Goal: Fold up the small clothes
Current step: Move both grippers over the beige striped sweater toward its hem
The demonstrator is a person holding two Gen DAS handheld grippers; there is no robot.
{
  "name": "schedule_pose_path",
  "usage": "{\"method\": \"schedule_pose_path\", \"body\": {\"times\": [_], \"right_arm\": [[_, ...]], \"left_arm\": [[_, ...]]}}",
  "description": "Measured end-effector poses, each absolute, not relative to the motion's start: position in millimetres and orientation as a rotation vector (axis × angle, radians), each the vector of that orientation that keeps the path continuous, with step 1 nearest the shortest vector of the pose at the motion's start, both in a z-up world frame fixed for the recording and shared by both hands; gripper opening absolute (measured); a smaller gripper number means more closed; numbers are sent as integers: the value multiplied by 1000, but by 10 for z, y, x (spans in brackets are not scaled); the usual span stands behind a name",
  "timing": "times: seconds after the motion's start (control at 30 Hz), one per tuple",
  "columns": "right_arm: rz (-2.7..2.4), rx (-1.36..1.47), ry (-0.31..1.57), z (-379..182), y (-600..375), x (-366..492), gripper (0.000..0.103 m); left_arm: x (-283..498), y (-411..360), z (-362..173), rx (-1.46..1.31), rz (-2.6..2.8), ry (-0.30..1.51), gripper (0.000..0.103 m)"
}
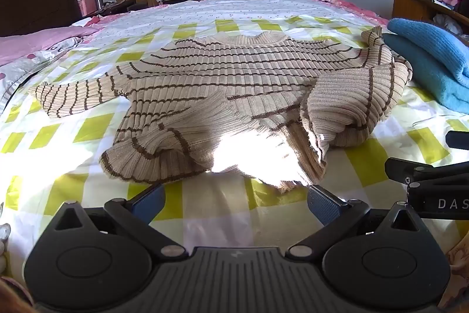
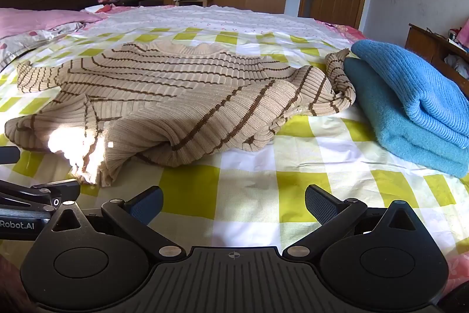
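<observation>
A beige sweater with thin brown stripes (image 1: 222,78) lies spread on the bed, collar at the far side, one sleeve out to the left, its right side bunched and folded over. It also shows in the right wrist view (image 2: 164,96). My left gripper (image 1: 236,200) is open and empty, just short of the sweater's near hem. My right gripper (image 2: 233,203) is open and empty over the bedsheet, in front of the bunched right side of the sweater. Part of the right gripper's body (image 1: 431,187) shows at the right edge of the left wrist view.
The bed has a yellow-and-white checked sheet (image 2: 249,166). Folded blue garments (image 2: 410,107) are stacked to the right, touching the sweater's right sleeve. A pink quilt (image 1: 35,43) lies at the left. A wooden wardrobe, a door and a side cabinet stand beyond.
</observation>
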State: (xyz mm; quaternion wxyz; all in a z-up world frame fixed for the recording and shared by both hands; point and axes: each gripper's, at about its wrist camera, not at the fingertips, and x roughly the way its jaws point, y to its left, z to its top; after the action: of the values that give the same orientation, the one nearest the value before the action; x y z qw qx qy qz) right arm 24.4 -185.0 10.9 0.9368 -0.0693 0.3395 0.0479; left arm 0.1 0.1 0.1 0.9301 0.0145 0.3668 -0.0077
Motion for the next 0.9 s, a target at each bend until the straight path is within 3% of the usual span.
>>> {"method": "schedule_pose_path", "body": {"times": [0.5,0.9], "right_arm": [[98,-139,689,128,-1864,229,103],[182,-86,657,304,-1863,213,103]], "left_arm": [[-15,20,-31,33,-14,744,103],[-98,128,241,50,-24,684,103]]}}
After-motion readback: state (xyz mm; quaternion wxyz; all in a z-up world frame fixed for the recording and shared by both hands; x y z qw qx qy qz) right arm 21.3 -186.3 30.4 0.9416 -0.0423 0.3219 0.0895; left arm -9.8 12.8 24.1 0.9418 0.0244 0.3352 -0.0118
